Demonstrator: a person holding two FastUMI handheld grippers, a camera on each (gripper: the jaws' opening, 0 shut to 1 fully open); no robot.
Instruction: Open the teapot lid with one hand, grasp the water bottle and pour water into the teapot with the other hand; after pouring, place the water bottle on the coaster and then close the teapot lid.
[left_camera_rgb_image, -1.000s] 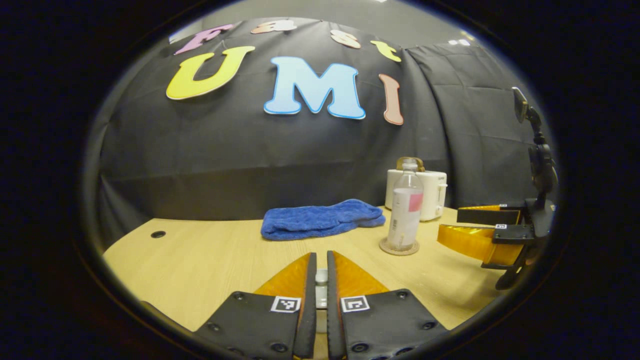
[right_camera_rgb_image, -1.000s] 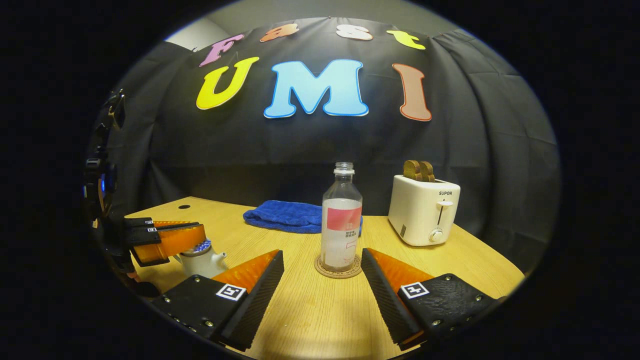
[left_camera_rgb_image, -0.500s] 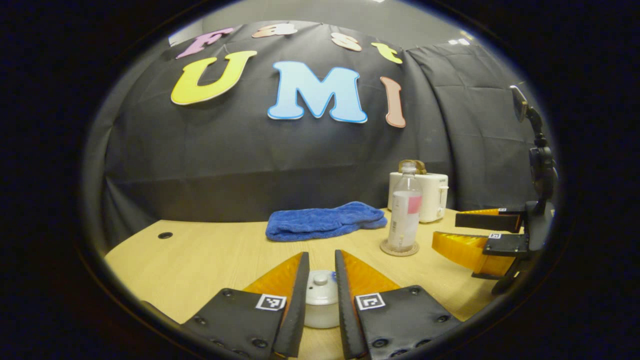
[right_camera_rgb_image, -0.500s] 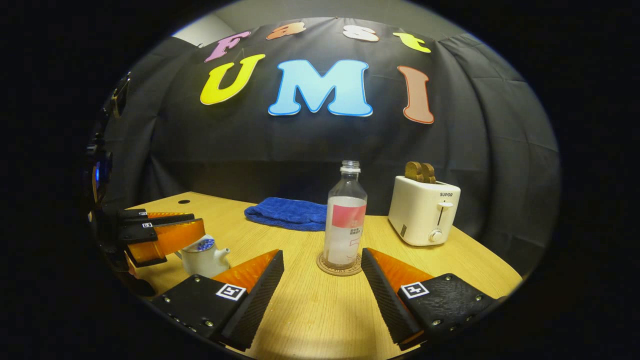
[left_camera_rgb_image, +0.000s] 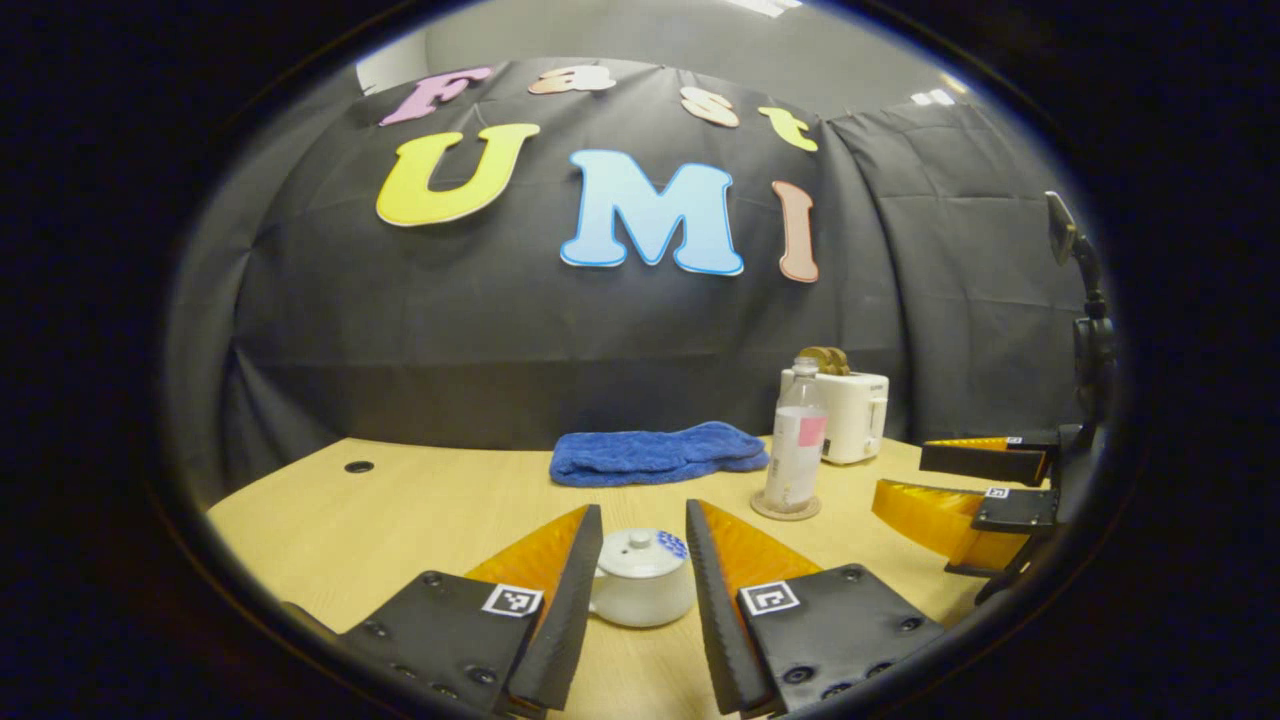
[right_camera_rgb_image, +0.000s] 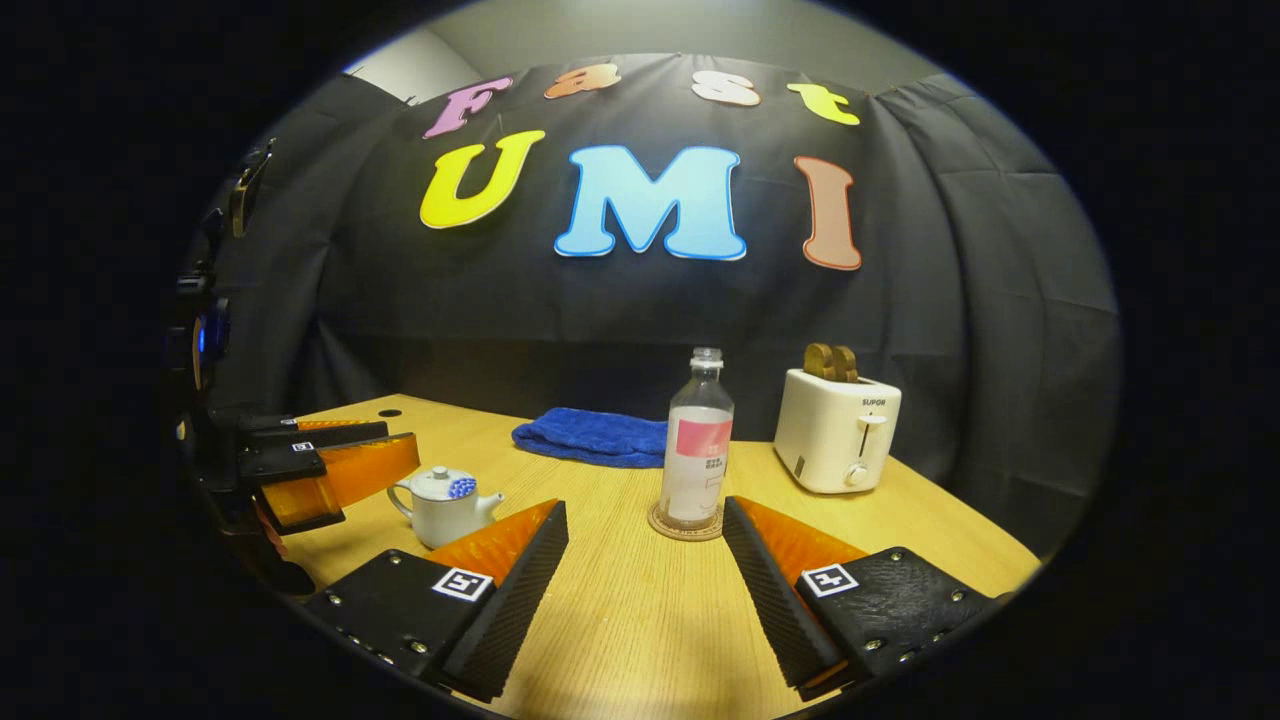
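A small white teapot (left_camera_rgb_image: 642, 590) with its lid (left_camera_rgb_image: 636, 541) on stands on the wooden table, framed between the fingers of my left gripper (left_camera_rgb_image: 644, 520), which is open and clear of it. In the right gripper view the same teapot (right_camera_rgb_image: 443, 506) sits at the left, with the left gripper (right_camera_rgb_image: 405, 450) just behind it. The clear, uncapped water bottle (right_camera_rgb_image: 696, 455) stands upright on a round coaster (right_camera_rgb_image: 684, 524). My right gripper (right_camera_rgb_image: 645, 505) is open, a little in front of the bottle, touching nothing. The bottle (left_camera_rgb_image: 796, 450) and right gripper (left_camera_rgb_image: 900, 475) appear at the right of the left gripper view.
A folded blue towel (right_camera_rgb_image: 590, 437) lies at the back of the table. A white toaster (right_camera_rgb_image: 836, 430) with toast in it stands to the right of the bottle. A cable hole (left_camera_rgb_image: 358, 466) marks the table's far left.
My left gripper opened off the teapot lid, leaving it on the pot, and drew back and up. The right gripper also backed away from the bottle.
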